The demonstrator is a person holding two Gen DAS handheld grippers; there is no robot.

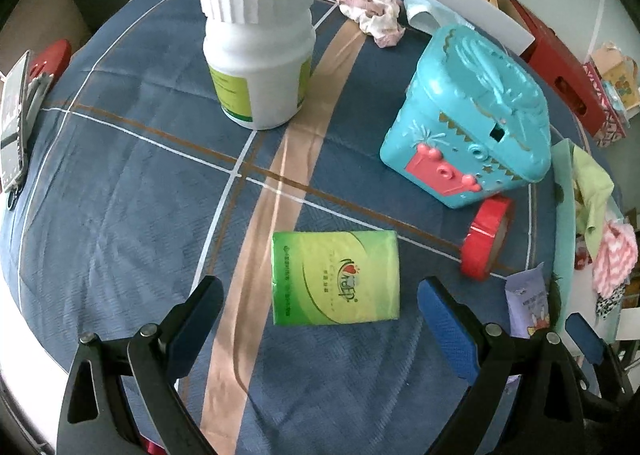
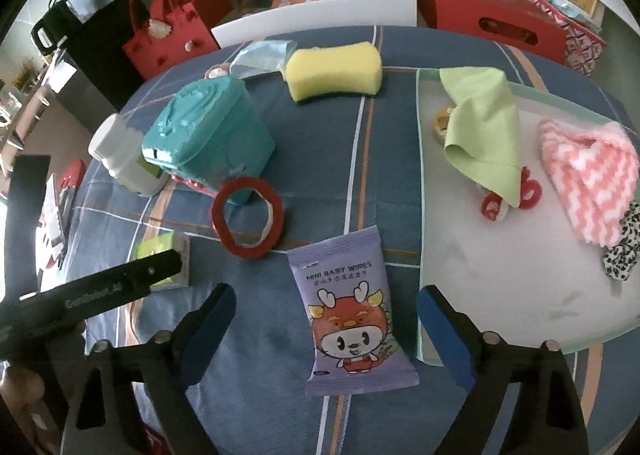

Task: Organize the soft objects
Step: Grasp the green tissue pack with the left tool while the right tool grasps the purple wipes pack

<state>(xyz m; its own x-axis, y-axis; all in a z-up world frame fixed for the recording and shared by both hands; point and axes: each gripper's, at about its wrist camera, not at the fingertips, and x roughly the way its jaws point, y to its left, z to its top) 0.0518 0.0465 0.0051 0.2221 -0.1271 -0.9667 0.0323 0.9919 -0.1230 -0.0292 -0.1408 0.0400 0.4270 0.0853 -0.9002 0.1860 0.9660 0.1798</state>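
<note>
Left hand-held gripper (image 1: 320, 319) spread wide, straddling green tissue pack (image 1: 335, 278) flat on the counter (image 1: 120, 195). Right hand-held gripper (image 2: 325, 325) spread too, empty, over baby wipes pouch (image 2: 352, 315) beside tray (image 2: 420, 175). Best lowered squarely, pinched gently across the short sides. Red tape ring (image 1: 486, 241), teal box (image 1: 468, 123) close by; probably clear.

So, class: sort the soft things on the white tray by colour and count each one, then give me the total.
Green: 1, the green cloth
Pink and white: 1, the zigzag towel
Black and white: 1, the spotted scrunchie
Red: 1, the red scrunchie
Total: 4 on the tray. A small item under the green cloth is too hidden to count.
</note>
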